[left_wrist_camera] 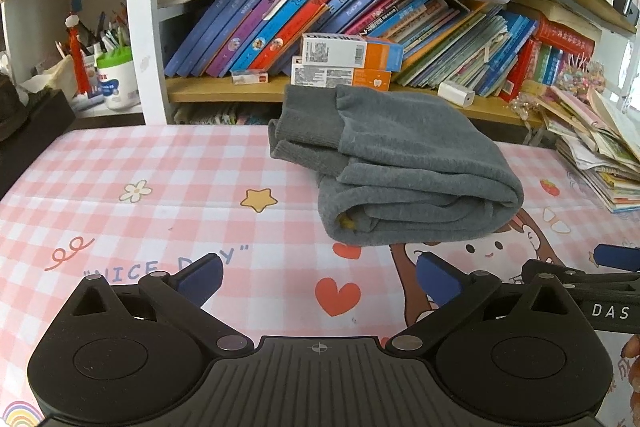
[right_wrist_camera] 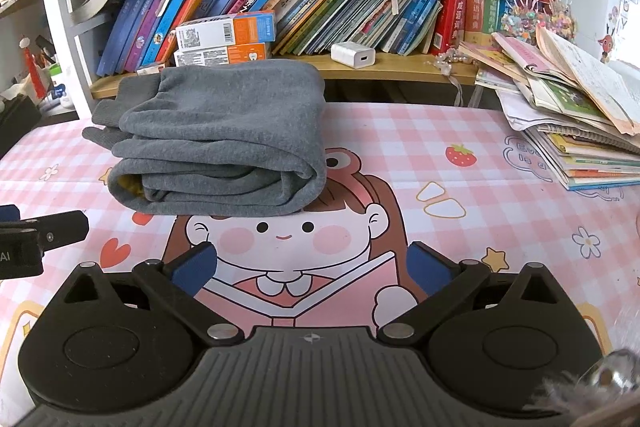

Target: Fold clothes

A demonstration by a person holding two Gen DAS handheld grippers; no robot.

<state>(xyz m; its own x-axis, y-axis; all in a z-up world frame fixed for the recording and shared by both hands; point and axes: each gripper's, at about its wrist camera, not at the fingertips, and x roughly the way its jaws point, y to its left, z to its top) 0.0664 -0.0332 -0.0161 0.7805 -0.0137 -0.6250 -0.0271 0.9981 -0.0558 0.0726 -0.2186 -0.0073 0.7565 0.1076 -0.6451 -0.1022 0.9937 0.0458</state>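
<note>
Clothes (right_wrist_camera: 224, 135) folded; tablecloth (left_wrist_camera: 132, 203) reads "NICE DAY".

We note a yellow patch (right_wrist_camera: 130, 187) inside the folded grey knit garment (right_wrist_camera: 224, 139), mostly hidden by its layers. Stacked paper booklets (right_wrist_camera: 580, 131) at far right run past the picture edge. A blurred furry object (right_wrist_camera: 592, 391) at near right: we cannot identify it.

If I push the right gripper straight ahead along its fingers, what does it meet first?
Most likely the folded grey garment, or just its right edge, since it lies ahead and slightly left of the open right gripper. Only bare tablecloth lies between; height above it is unclear.
</note>
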